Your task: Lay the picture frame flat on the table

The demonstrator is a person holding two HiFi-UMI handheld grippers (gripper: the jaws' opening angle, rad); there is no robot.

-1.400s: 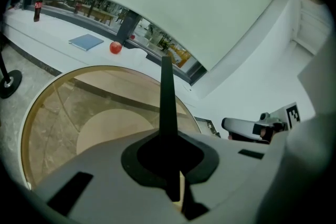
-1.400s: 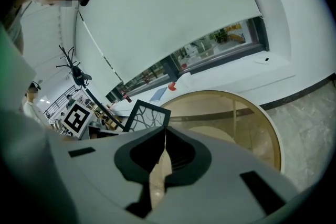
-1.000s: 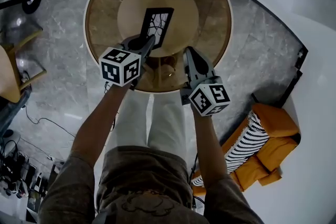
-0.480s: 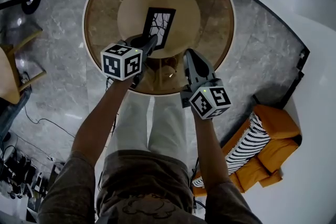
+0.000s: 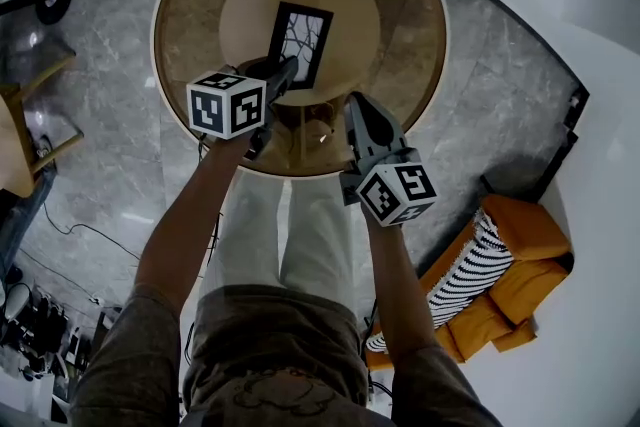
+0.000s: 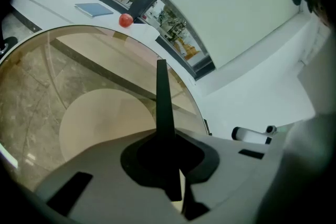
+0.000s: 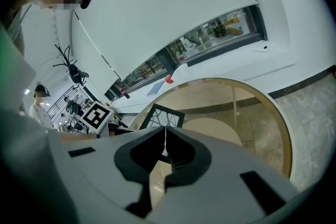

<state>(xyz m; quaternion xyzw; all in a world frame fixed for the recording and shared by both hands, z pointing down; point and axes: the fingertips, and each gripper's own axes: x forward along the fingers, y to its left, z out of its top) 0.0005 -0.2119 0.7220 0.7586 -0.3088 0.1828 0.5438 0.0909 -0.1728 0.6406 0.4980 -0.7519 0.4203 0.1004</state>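
Jaws of the left gripper [image 5: 284,73] clamp the frame [image 5: 300,43], tilted at 12 o'clock over the table [image 5: 190,25]; right gripper [image 5: 356,105] jaws together, empty. Not yet flat.

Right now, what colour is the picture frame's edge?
Black; the picture frame shows best in the head view.

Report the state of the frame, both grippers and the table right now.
picture frame: gripped at its near edge, tilted, not yet flat on the table.
left gripper: shut on the picture frame.
right gripper: shut, nothing between its jaws, at the table's near edge.
round table: standing, with the frame over its middle.
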